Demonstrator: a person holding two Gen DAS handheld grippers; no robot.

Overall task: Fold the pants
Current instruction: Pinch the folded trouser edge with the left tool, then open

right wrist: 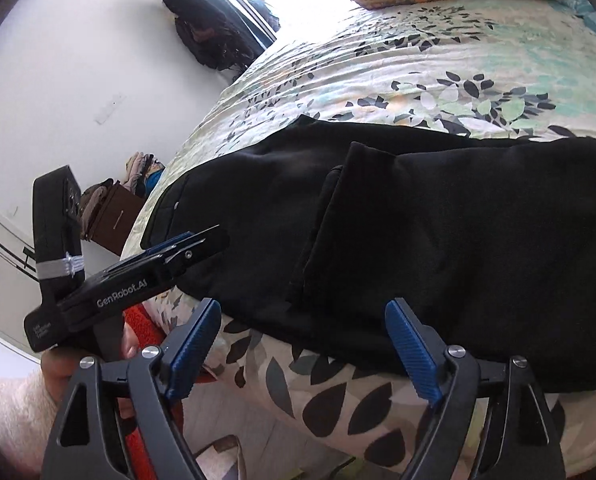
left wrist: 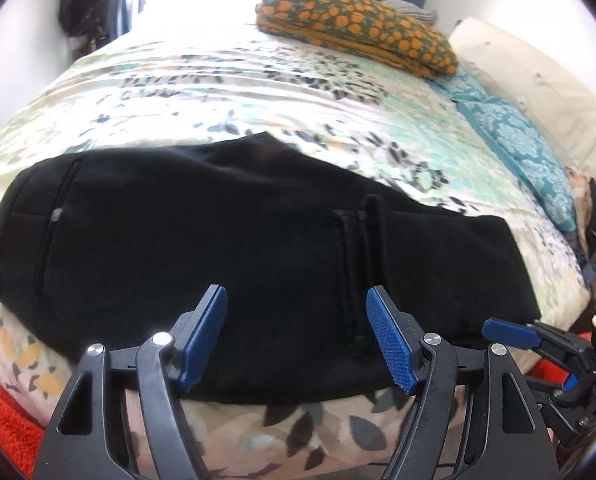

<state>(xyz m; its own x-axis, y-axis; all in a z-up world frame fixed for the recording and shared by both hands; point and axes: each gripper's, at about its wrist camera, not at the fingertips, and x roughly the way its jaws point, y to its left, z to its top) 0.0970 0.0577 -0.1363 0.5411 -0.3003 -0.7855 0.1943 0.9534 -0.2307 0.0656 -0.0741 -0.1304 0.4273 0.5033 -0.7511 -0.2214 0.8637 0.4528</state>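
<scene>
The bed (left wrist: 258,80) spreads wide beyond my jaws, plenty of room ahead. Its near edge drops away right under both sets; that's my worry, since a tug toward me could drag the fold off. The black pants (left wrist: 238,240) lie doubled just ahead, hems on top. My left gripper (left wrist: 296,336) gapes wide, empty. My right gripper (right wrist: 304,348) too, nothing held. A careless grab takes one layer only.

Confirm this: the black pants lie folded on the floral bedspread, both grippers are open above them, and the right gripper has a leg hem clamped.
Not clamped. The right wrist view shows the right gripper open with nothing between its pads. The rest stands: black pants folded on the floral bedspread, left gripper open.
</scene>
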